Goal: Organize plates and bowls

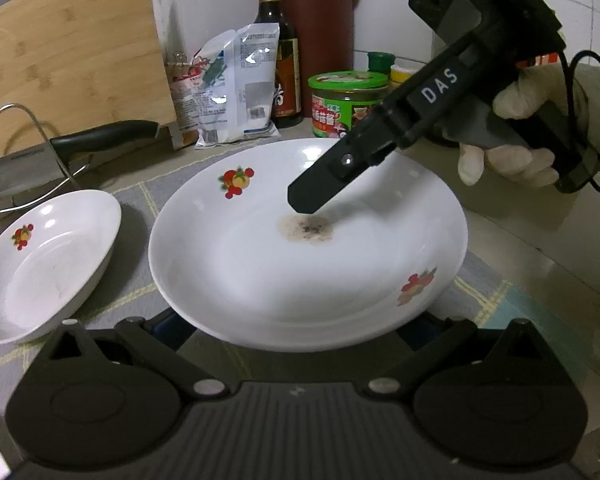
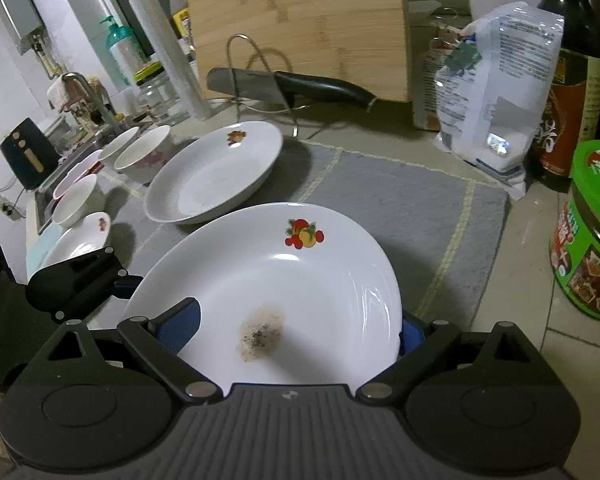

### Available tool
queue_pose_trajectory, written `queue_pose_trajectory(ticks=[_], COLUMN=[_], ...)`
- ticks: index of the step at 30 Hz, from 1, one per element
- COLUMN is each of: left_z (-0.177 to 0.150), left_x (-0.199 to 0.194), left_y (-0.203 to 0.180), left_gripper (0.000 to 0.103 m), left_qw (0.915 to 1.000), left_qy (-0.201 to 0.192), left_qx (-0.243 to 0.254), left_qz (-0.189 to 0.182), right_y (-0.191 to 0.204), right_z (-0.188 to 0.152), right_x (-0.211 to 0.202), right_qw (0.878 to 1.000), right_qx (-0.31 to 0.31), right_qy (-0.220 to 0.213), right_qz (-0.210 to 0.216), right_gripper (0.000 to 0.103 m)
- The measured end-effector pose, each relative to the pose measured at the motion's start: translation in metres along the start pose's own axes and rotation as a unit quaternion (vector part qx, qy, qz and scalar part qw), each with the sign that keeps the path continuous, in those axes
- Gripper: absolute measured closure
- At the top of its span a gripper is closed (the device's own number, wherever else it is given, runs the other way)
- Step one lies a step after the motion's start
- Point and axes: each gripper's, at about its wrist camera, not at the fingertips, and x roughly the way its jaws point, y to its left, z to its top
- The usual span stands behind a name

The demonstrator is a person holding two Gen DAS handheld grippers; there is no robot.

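The big white plate (image 1: 260, 280), the one with fruit decals and a burnt-looking stain (image 1: 306, 229) in its well, sits over the grey mat (image 2: 400, 208) toward the near edge of the tabletop. I cannot tell whether it rests flat or is tipped up off the mat. My right claw (image 2: 304, 318) stands wide apart and straddles the plate's rim, one finger over the well close to the stain, the other tucked under the edge. The pads do not look pressed on the china, so I judge it has hold of nothing. My left claw (image 1: 292, 324) has both fingers hidden beneath the near rim, and I cannot tell how far apart they stand or whether they grip. A second plate (image 1: 40, 272) lies just beside, toward the left edge, with bowls (image 2: 140, 156) beyond it. A green-lidded jar (image 1: 346, 108) and a dark bottle (image 1: 278, 64) stand along the back edge. The worry is the glaze: with such loose support, the plate could slide off my fingers and knock the second plate. A careless swing of my right claw could also clip the jar.
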Motion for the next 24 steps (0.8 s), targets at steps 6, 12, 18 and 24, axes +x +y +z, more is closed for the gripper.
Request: queue_pose_trajectory(ticks=[6, 12, 18, 24], left_z=[0.003, 0.006, 0.008, 0.008], left_x=[0.010, 0.016, 0.020, 0.021], left_y=[0.005, 0.009, 0.009, 0.009], left_gripper=[0.001, 0.001, 0.001, 0.000], left_qw=[1.0000, 1.0000, 0.9999, 0.9999], left_qy=[0.004, 0.005, 0.009, 0.010], left_qx=[0.000, -0.002, -0.005, -0.003], left_qz=[0.002, 0.004, 0.004, 0.003], right_y=[-0.010, -0.013, -0.013, -0.014], right_z=[0.004, 0.006, 0.004, 0.002], right_x=[0.007, 0.013, 0.018, 0.023], right_qw=[1.000, 1.000, 0.999, 0.999], right_qx=[0.005, 0.005, 0.011, 0.015], right_qy=[-0.002, -0.005, -0.005, -0.003], right_qz=[-0.008, -0.017, -0.031, -0.034], right_gripper=[0.004, 0.004, 0.004, 0.000])
